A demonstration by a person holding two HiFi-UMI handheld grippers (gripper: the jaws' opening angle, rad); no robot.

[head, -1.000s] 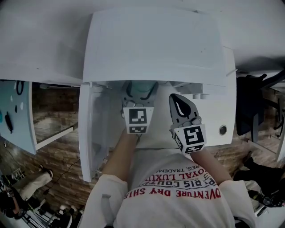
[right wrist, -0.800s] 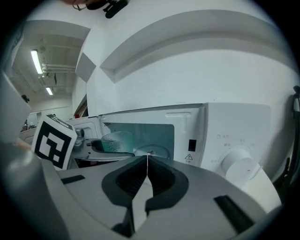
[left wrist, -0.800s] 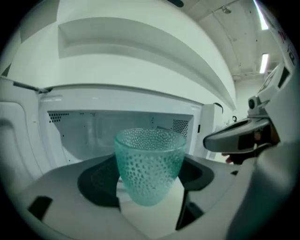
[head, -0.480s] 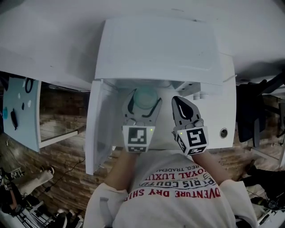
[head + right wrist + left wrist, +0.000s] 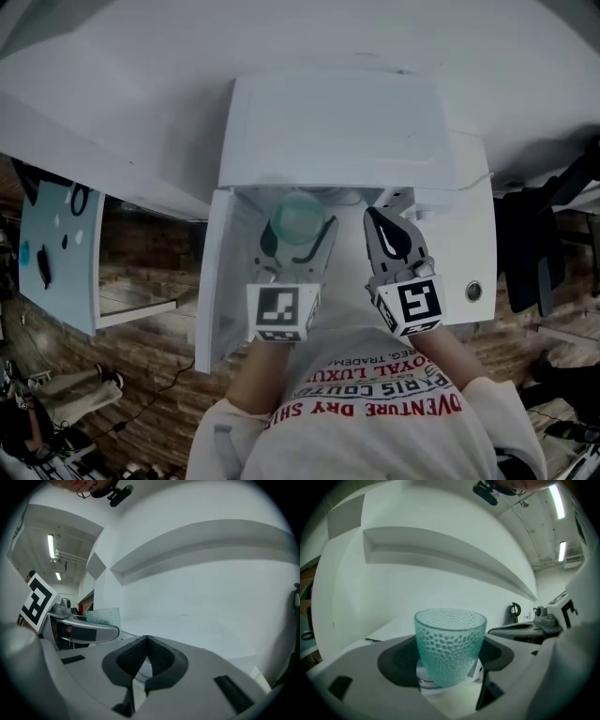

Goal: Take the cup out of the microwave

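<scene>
A teal dimpled glass cup (image 5: 298,217) sits between the two jaws of my left gripper (image 5: 298,225), which is shut on it just in front of the white microwave (image 5: 337,127). In the left gripper view the cup (image 5: 450,644) stands upright between the dark pads, above the microwave's top. My right gripper (image 5: 378,217) hovers to the right of the cup, shut with nothing in it. In the right gripper view its pads (image 5: 159,656) meet, and the cup (image 5: 104,616) shows at the left.
The microwave door (image 5: 217,286) hangs open to the left. A round knob (image 5: 472,292) sits on the microwave's right front panel. A white shelf (image 5: 454,555) runs along the wall above. The person's shirt (image 5: 375,403) fills the bottom of the head view.
Both grippers have risen. The cup, held by the left gripper, has come out from under the microwave's top edge into full view.
</scene>
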